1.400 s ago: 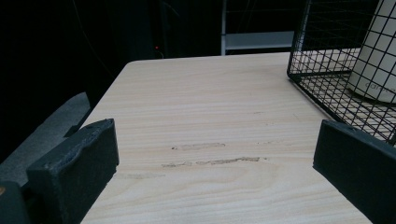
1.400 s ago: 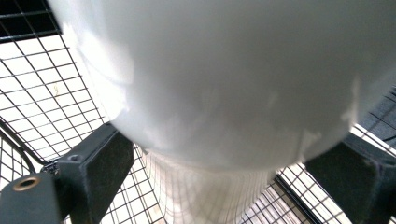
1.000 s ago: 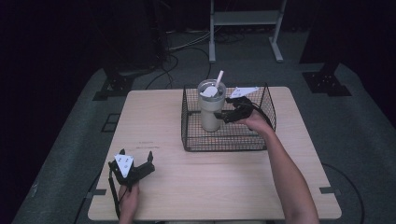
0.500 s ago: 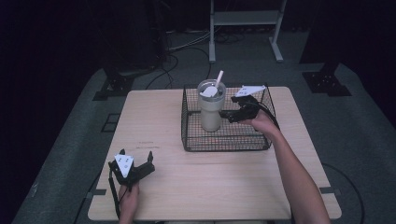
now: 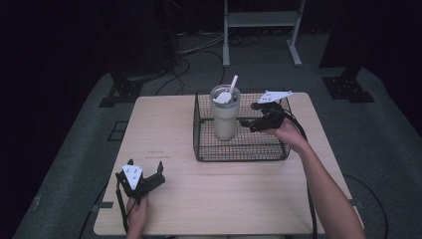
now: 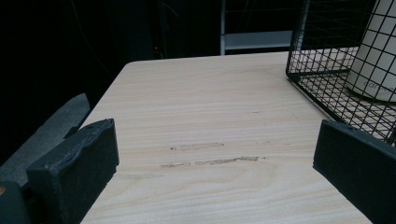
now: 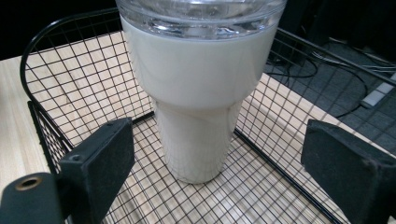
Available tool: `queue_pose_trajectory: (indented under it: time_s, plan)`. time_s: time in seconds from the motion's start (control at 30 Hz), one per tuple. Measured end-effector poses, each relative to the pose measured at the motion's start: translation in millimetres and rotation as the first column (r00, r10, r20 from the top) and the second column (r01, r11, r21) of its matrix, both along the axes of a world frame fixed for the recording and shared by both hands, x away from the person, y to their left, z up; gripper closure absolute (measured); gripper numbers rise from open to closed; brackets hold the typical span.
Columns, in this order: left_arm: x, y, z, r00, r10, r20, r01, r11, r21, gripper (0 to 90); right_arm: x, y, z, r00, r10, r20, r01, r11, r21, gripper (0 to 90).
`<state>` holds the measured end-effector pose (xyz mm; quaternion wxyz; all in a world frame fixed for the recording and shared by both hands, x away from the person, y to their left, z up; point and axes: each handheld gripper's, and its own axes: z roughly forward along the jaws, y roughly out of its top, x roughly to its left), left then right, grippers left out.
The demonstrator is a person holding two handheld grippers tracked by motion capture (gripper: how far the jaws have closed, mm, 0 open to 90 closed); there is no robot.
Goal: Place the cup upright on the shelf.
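A cream tumbler (image 5: pixel 225 119) with a clear lid and a white straw (image 5: pixel 232 82) stands upright inside a black wire basket (image 5: pixel 239 158) at the table's far middle. My right gripper (image 5: pixel 249 115) is inside the basket just right of the tumbler, open, its jaws pointing at the cup without touching it. In the right gripper view the tumbler (image 7: pixel 201 93) stands a little beyond my open right gripper (image 7: pixel 224 144). Near the front left edge, my left gripper (image 5: pixel 145 164) rests open and empty. The left gripper view has my left gripper (image 6: pixel 215 158) open over bare wood, with the basket (image 6: pixel 317 93) and tumbler (image 6: pixel 378 60) at the right.
The wooden table (image 5: pixel 164 129) has bare surface left of and in front of the basket. Dark floor with cables (image 5: pixel 199 47) and a metal stand (image 5: pixel 261 20) lies beyond the far edge. Faint scuff marks (image 6: pixel 210 161) cross the wood ahead of the left gripper.
My right gripper has drawn slightly to the right, away from the tumbler. The left gripper and the tumbler have not moved.
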<state>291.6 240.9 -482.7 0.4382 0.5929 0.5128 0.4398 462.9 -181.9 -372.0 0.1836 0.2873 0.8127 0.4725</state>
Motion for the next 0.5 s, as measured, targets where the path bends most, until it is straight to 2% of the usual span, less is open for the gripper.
queue_pose_trajectory:
  time_s: [0.37, 0.5]
  plan:
    - [-0.1, -0.4, 0.0, 1.0, 0.0, -0.001, 0.0, 1.0, 0.002, 0.0, -15.1, -11.2, 7.4, 1.0, -0.002, 0.007, 0.003, 1.0, -0.024, 9.0]
    - [0.0, -0.2, 0.0, 1.0, 0.001, -0.001, -0.001, 1.0, 0.0, 0.0, -18.2, -16.5, 8.2, 0.9999, -0.009, -0.01, 0.009, 1.0, -0.024, 9.0]
